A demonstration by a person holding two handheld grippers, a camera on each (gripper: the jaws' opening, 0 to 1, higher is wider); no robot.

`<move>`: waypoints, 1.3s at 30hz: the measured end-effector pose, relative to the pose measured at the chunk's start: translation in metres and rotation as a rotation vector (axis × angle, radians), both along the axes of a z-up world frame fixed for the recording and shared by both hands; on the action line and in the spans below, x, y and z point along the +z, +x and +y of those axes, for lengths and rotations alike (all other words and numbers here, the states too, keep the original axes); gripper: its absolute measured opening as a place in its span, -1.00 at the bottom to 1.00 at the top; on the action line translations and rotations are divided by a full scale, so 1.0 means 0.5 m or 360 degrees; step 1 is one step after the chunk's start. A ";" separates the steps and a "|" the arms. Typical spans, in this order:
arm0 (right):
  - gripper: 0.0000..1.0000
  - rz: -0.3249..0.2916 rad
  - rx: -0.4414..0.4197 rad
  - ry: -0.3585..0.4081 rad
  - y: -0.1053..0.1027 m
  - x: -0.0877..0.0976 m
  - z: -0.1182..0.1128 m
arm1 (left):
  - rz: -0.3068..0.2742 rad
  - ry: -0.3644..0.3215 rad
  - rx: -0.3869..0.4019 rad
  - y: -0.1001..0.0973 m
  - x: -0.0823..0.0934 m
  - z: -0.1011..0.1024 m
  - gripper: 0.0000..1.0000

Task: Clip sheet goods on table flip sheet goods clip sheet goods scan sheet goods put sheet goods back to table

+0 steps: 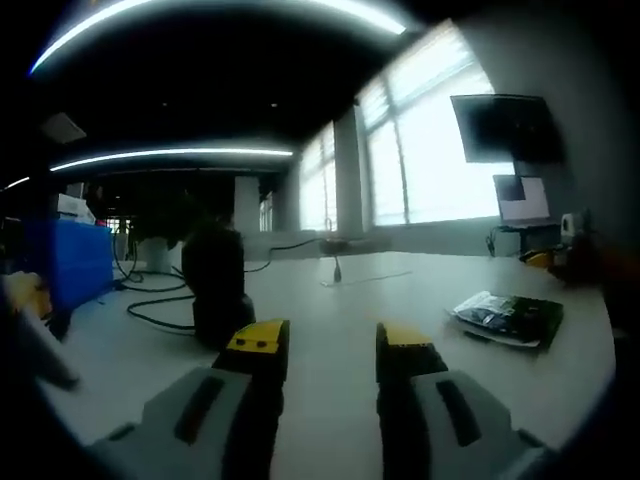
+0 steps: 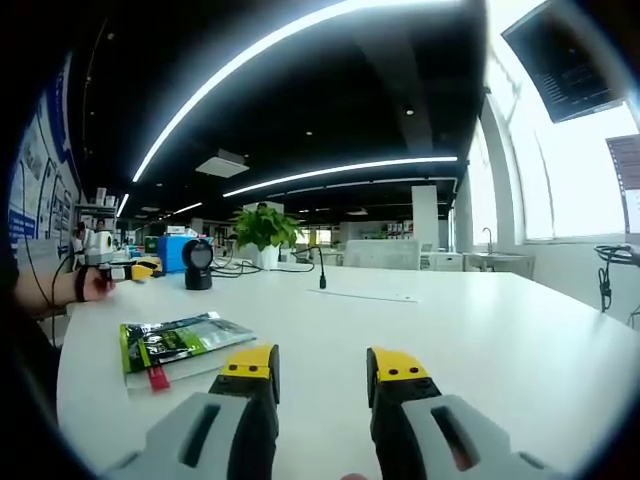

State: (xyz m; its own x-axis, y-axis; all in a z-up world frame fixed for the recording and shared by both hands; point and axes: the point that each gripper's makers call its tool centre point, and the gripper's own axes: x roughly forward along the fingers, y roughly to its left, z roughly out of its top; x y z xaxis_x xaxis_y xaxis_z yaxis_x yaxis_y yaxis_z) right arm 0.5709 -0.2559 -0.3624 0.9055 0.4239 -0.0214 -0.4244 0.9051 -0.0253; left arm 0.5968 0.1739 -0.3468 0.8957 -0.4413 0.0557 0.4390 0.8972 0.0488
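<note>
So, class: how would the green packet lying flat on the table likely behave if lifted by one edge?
The green packet looks thin and flat, so it is probably light and floppy. Its glossy film may slip. It lies flat on the table, so rolling seems unlikely.

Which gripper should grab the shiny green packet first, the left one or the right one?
Probably the right hand-held gripper: it is open and the green packet lies close, just to its left. From the left hand-held gripper, also open, the packet looks farther off.
</note>
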 end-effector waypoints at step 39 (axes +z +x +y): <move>-0.34 -0.0072 0.0025 -0.0048 -0.019 0.012 0.030 | 0.0008 0.0030 -0.0091 -0.012 -0.008 -0.020 -0.48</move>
State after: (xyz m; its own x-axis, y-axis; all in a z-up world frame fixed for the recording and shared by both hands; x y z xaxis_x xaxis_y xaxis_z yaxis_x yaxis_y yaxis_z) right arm 0.5613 -0.2411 -0.3561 0.8991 0.4378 0.0061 -0.4362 0.8969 -0.0721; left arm 0.5908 0.1637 -0.3509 0.8692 -0.4926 0.0427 0.4897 0.8696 0.0631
